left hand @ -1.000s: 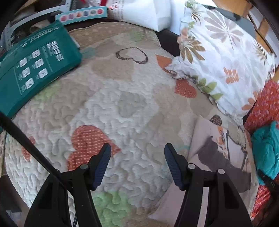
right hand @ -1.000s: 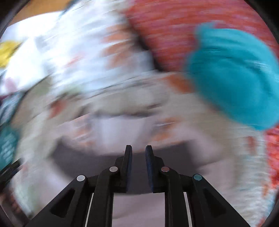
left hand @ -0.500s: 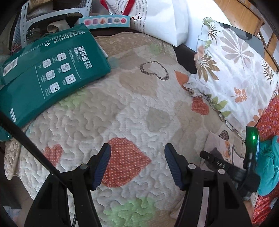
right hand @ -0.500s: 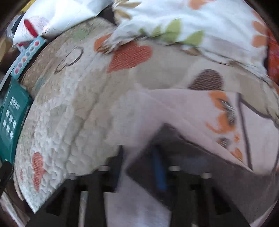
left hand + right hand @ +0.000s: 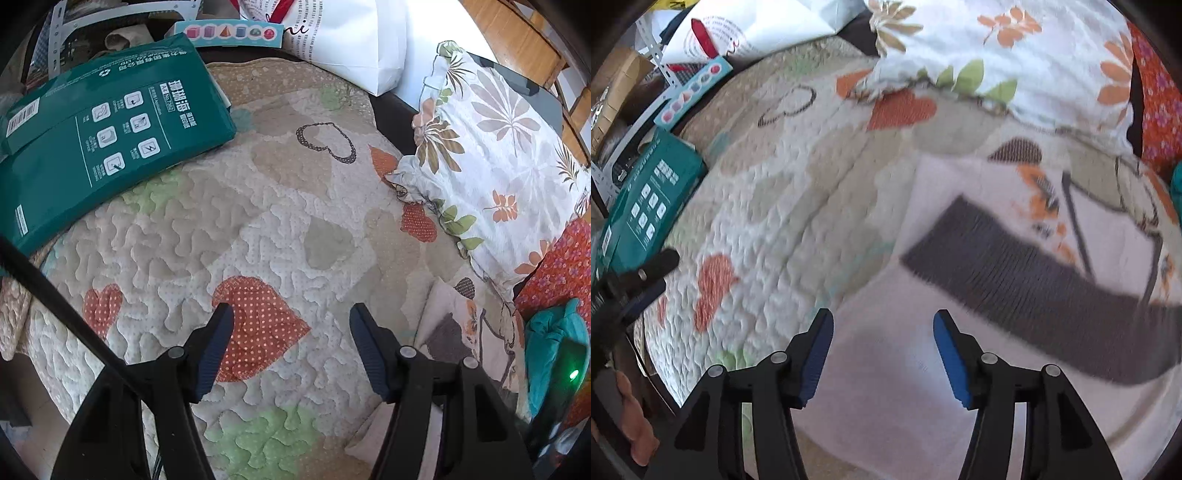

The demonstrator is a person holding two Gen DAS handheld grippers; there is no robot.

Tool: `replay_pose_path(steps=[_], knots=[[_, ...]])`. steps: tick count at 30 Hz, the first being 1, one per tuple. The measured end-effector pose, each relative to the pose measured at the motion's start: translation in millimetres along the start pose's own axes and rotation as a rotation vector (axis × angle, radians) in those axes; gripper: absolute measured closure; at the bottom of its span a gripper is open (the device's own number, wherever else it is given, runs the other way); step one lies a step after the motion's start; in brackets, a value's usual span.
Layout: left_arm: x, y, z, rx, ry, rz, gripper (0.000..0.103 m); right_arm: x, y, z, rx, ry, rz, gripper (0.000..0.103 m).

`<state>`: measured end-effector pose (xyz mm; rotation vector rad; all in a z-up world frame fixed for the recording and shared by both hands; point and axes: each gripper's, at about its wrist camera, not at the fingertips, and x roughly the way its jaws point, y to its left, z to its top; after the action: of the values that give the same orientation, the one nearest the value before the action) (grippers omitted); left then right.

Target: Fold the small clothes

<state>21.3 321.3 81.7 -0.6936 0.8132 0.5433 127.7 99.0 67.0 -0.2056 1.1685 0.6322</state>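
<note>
Two spread, empty jaws are showing on the left gripper (image 5: 290, 341), hovering over the quilt (image 5: 280, 206), the pale garment (image 5: 454, 332) lying right. The right gripper (image 5: 882, 350), equally open, is hanging above that garment (image 5: 1015, 266); blur is possibly hiding its edge, risking a quilt pinch.

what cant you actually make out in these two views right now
- Pale garment: the right wrist view is motion-blurred, so its print and folds are unclear; the left wrist view shows only a strip behind the left hand-held gripper.
- Teal cloth: cut by the frame edge in both views, type unknown.
- Green package: text too small to read.
- Right hand-held gripper: open, height above the garment unclear.
</note>
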Motion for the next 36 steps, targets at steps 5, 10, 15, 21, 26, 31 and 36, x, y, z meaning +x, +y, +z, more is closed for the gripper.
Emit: replay_pose_path(steps=[5,10,15,21,26,31,36], knots=[[-1.0,3.7,1.5,-0.005,0.001,-0.004,0.039,22.3,12.1,-5.0,0.027,0.007,-0.079,0.036],[-2.0,8.0,2.0,-0.019,0.003,-0.004,0.037,46.4,31.4,-8.9,-0.022,-0.009,-0.250,0.030],[-1.9,10.6,1.7,-0.025,0.006,-0.005,0.037,43.5,39.3,-17.0,-0.048,-0.078,-0.344,0.073],[1.2,6.2,-3.1,-0.004,0.011,0.017,0.037,31.1,19.8,-18.2,-0.027,-0.106,-0.272,0.089],[9.2,-8.7,-11.5,0.010,0.039,0.010,0.037,-6.3,-11.1,-20.1,0.085,-0.138,-0.142,0.090],[15.4,-46.2,-28.8,0.091,0.055,-0.009,0.037,-71.2,-89.1,-35.2,0.218,-0.233,-0.070,0.090],[19.5,-95.0,-57.2,0.223,0.068,-0.033,0.037,-132.3,-198.4,-78.4,0.392,-0.316,-0.122,0.094]])
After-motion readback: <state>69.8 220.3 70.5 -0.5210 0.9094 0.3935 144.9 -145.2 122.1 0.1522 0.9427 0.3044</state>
